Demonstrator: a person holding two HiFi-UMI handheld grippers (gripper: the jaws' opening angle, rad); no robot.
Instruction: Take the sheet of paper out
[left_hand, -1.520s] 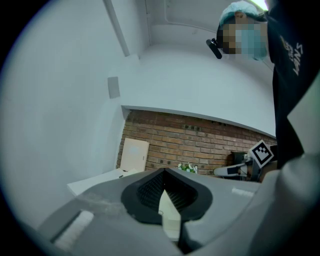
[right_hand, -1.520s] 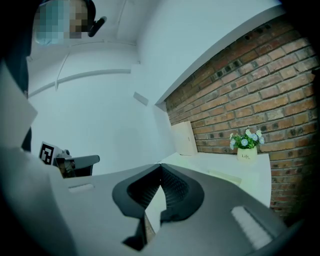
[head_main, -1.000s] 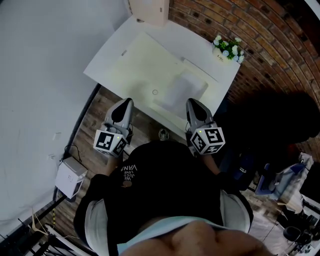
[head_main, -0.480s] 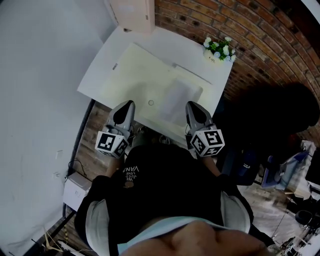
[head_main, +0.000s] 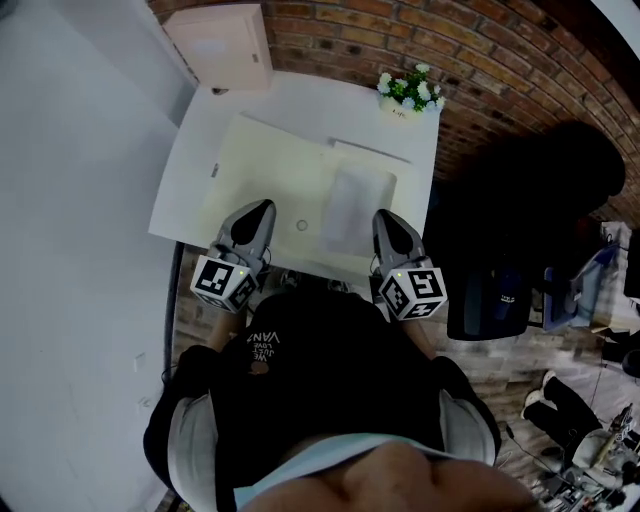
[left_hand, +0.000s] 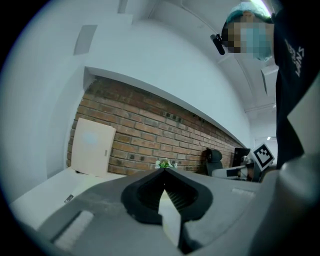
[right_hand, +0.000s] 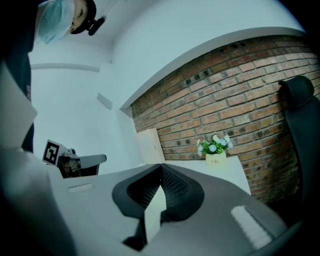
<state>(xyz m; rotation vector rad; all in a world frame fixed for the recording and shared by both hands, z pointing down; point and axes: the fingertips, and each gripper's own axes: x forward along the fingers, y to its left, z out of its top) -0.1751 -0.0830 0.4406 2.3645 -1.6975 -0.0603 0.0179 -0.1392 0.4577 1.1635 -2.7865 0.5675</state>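
Note:
A pale rectangular sheet (head_main: 356, 206), perhaps in a clear sleeve, lies flat on the cream mat (head_main: 265, 170) that covers the white table (head_main: 185, 160); whether it sits in a sleeve I cannot tell. My left gripper (head_main: 262, 208) hovers at the table's front edge, left of the sheet, with its jaws shut and empty (left_hand: 164, 170). To the sheet's lower right, my right gripper (head_main: 383, 216) is likewise shut with nothing in it (right_hand: 161, 165). Neither one touches the sheet. A small round mark (head_main: 302, 226) lies on the mat between them.
A small pot of flowers (head_main: 406, 92) stands at the table's far right corner by the brick wall (head_main: 500, 60). A beige box (head_main: 224, 44) sits at the far left corner. A black chair (head_main: 520, 190) and floor clutter (head_main: 590, 300) are to the right, a white wall (head_main: 70, 200) to the left.
The head view has swung so the table now lies straight ahead instead of slanting. Both grippers stand closer to its front edge and the sheet. Their jaws stay shut.

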